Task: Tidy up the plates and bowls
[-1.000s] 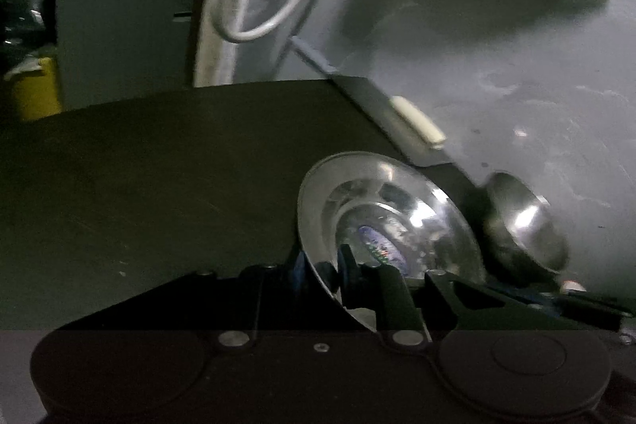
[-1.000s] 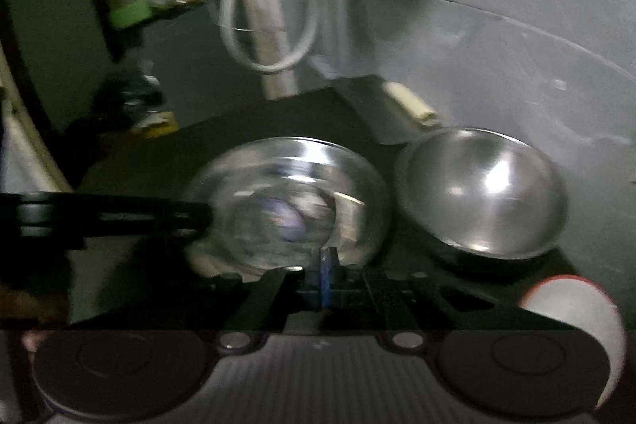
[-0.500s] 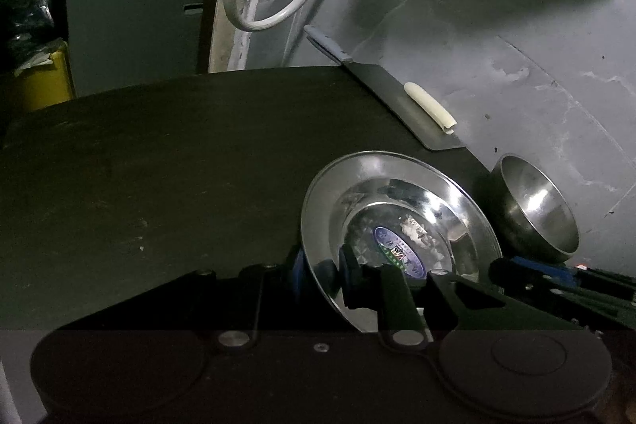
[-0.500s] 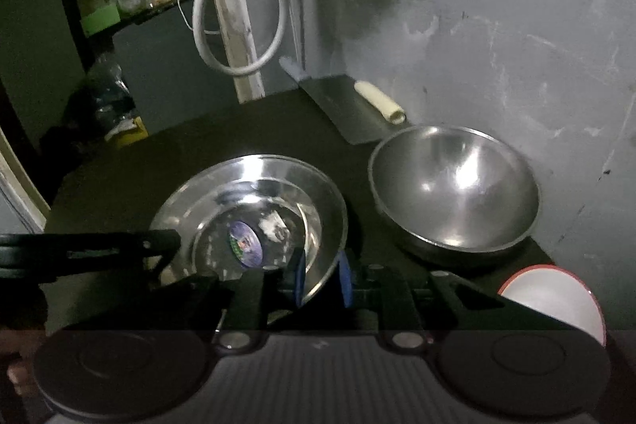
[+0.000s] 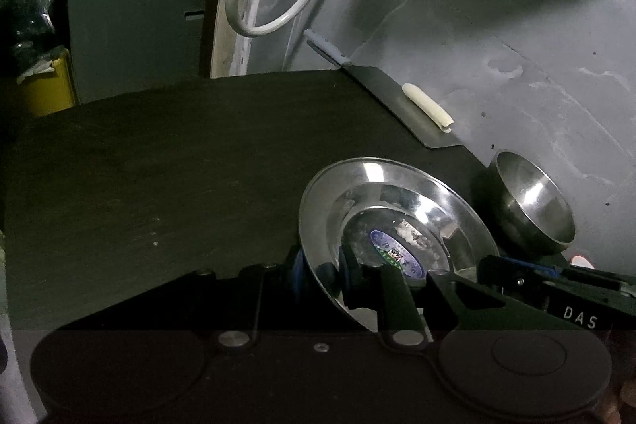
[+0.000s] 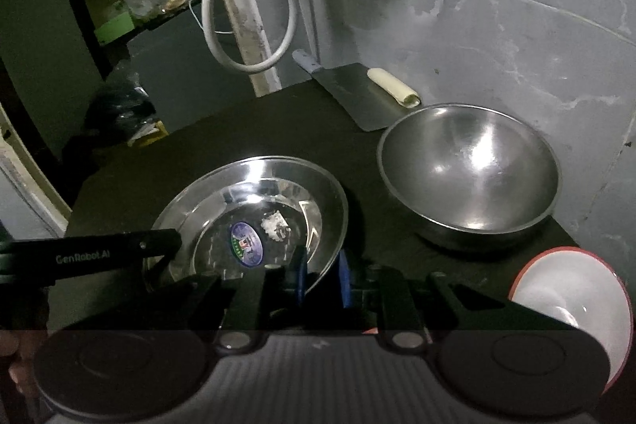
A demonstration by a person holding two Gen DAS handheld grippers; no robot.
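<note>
Both grippers clamp one shallow round steel plate (image 6: 254,221): right gripper (image 6: 322,279) pinches the near rim, left gripper (image 5: 324,275) the left rim. Deep steel bowl (image 6: 469,177) sits just right and farther back, apart, nearer the right hand.

Both tools are matte black — the left gripper (image 5: 322,275) carries blue pads, silver screw heads and two round domed caps, with "GenRobot.AI" lettered white on its finger; the right gripper (image 6: 322,279) matches it, adding a ribbed grey housing — "DAS" printed on its side.
</note>
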